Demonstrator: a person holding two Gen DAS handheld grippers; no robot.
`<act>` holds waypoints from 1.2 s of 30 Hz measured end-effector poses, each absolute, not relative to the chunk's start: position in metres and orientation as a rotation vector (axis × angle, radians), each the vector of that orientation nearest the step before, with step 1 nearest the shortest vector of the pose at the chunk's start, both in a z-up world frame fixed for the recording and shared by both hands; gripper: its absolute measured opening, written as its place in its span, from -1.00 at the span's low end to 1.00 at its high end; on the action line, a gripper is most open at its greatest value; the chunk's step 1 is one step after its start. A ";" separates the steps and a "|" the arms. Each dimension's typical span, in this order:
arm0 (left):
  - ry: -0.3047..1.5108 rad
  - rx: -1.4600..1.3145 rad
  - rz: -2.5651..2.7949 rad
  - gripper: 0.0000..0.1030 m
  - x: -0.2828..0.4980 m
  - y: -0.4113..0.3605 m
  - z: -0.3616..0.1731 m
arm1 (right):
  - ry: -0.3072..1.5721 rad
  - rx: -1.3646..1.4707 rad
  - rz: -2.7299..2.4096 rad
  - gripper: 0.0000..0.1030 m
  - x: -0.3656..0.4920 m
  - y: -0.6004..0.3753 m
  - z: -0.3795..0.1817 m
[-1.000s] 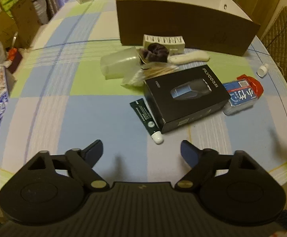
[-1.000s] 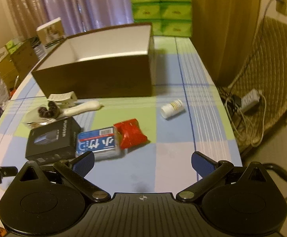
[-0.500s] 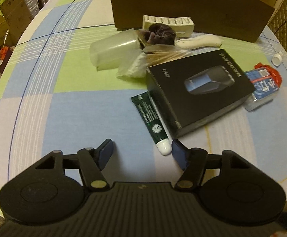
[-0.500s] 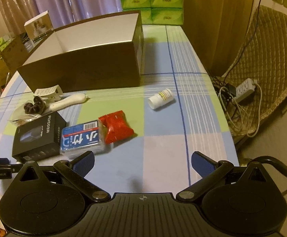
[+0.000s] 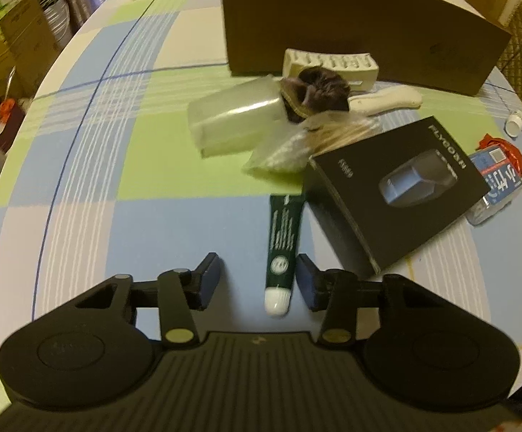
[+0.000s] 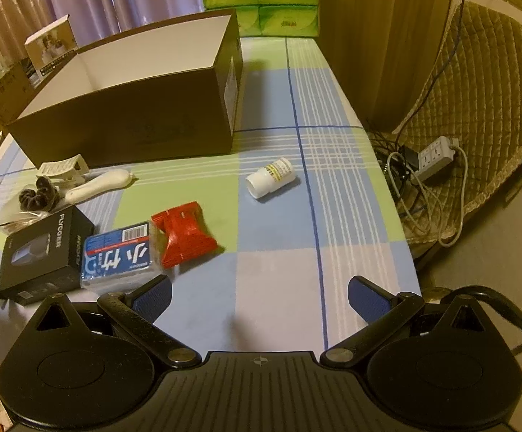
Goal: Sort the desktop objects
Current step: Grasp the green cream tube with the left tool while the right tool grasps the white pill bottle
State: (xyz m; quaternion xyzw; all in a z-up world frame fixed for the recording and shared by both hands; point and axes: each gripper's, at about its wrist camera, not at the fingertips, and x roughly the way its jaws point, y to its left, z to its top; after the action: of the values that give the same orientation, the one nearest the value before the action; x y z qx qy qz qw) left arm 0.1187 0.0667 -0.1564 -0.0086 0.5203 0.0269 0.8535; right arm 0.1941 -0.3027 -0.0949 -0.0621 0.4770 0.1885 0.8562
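Tube [image 5: 283, 248] of dark green with a white cap lies between the fingers of my left tool [image 5: 257, 280], cap end toward me; the fingers stand apart on either side of it and I see a gap at each pad, so nothing is clamped. Just right of that tool sits the black box [image 5: 394, 190], its near corner close to the right finger, and the tube's far end runs up against its left edge. Ahead are a clear plastic cup [image 5: 235, 122] on its side, a dark scrunchie [image 5: 318, 90] and the brown open box [image 5: 354, 32] beyond.

My right tool [image 6: 259, 297] hangs over the checked bench [image 6: 275, 280] with its fingers wide apart and empty. Ahead and left of it lie the blue packet [image 6: 118, 255] and red packet [image 6: 183, 234], touching. The white pill bottle [image 6: 271, 177] lies on its side straight ahead, well apart from both.
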 end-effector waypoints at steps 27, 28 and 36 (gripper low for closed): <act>1.104 -0.127 0.231 -0.72 0.114 0.111 -0.153 | 0.824 -0.289 0.710 0.55 0.284 -0.292 -0.131; 1.105 -0.127 0.235 -0.72 0.115 0.111 -0.152 | 0.824 -0.308 0.734 0.49 0.287 -0.290 -0.134; 1.105 -0.147 0.272 -0.72 0.117 0.109 -0.153 | 0.847 -0.425 0.831 0.14 0.312 -0.284 -0.155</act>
State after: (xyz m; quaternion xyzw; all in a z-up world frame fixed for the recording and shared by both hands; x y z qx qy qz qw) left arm 0.1172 0.1095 -0.1527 -0.0697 0.5226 0.1288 0.8399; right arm 0.3115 -0.2837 -0.1555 -0.1985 0.3962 0.3885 0.8079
